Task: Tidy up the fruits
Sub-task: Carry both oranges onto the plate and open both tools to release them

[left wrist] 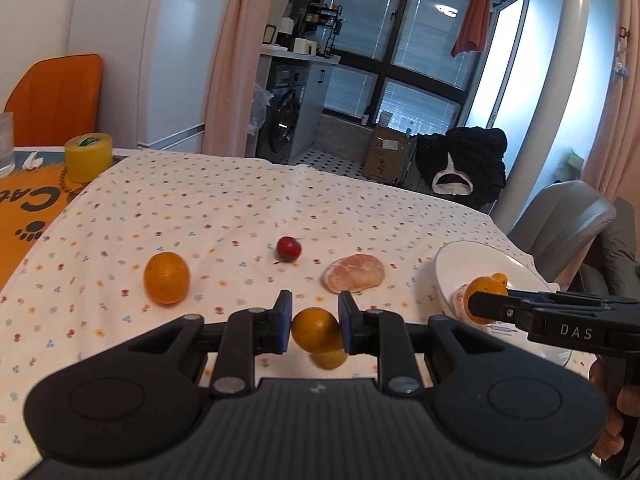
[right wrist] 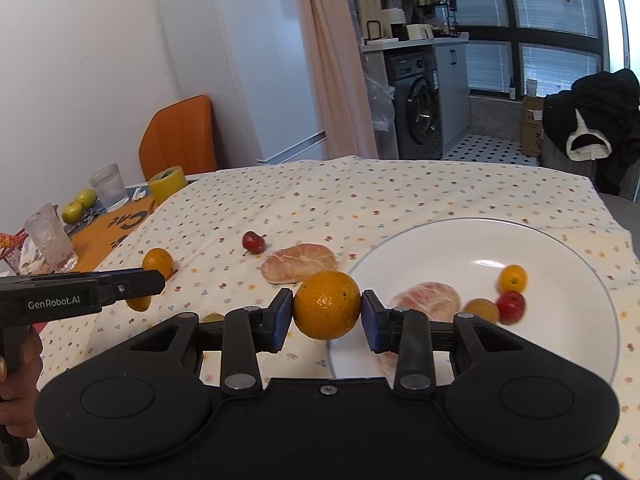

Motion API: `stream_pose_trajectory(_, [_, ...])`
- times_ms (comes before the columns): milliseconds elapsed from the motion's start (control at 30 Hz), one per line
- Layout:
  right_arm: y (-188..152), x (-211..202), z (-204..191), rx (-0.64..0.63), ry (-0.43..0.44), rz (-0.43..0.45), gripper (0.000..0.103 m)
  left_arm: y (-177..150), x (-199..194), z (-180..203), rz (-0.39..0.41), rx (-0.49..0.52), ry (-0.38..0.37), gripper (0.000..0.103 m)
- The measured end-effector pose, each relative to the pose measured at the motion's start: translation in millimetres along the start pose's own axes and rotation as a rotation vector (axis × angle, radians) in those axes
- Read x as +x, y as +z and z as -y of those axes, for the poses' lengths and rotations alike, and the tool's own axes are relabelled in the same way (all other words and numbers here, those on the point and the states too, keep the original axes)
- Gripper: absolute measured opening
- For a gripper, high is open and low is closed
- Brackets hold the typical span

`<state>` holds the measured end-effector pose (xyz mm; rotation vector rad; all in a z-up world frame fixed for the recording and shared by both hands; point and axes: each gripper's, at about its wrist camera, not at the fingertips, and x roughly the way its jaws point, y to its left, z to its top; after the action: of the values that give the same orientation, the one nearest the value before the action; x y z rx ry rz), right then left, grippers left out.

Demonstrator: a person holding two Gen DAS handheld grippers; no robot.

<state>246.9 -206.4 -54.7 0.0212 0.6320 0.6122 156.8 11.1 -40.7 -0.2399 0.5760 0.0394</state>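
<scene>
the left tool [left wrist: 315, 327] pinches a small orange [left wrist: 316, 330] above the flowered worktop [left wrist: 200, 208]. the right tool [right wrist: 327, 312] pinches a larger orange [right wrist: 327, 310] at the near left rim of the white plate [right wrist: 560, 240], which holds a peeled segment [right wrist: 428, 298] and small fruits. left on the cloth lie another orange [left wrist: 166, 283], a red fruit [left wrist: 289, 248] and a peeled half [left wrist: 354, 273].
</scene>
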Motion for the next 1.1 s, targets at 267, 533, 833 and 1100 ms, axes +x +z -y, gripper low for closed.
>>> stream_pose_trajectory(267, [-6.6, -12.7, 19.5, 0.033, -0.024, 0.012, 0.035, 0.5, 3.6, 20.1, -0.002, 0.026, -0.024, 0.023])
stream_pose_trajectory(533, [-12.9, -24.5, 40.5, 0.066, -0.051, 0.026, 0.035, 1.0, 10.9, 41.3, -0.009, 0.053, -0.054, 0.023])
stream_pose_trajectory(833, [-21.3, -39.1, 67.1, 0.106, -0.088, 0.043, 0.035, 1.0, 22.6, 72.5, -0.023, 0.096, -0.089, 0.023])
stream_pose_trajectory(1100, [-30.3, -48.1, 92.8, 0.147, -0.114, 0.050, 0.035, -2.6, 36.3, 100.9, -0.046, 0.136, -0.121, 0.023])
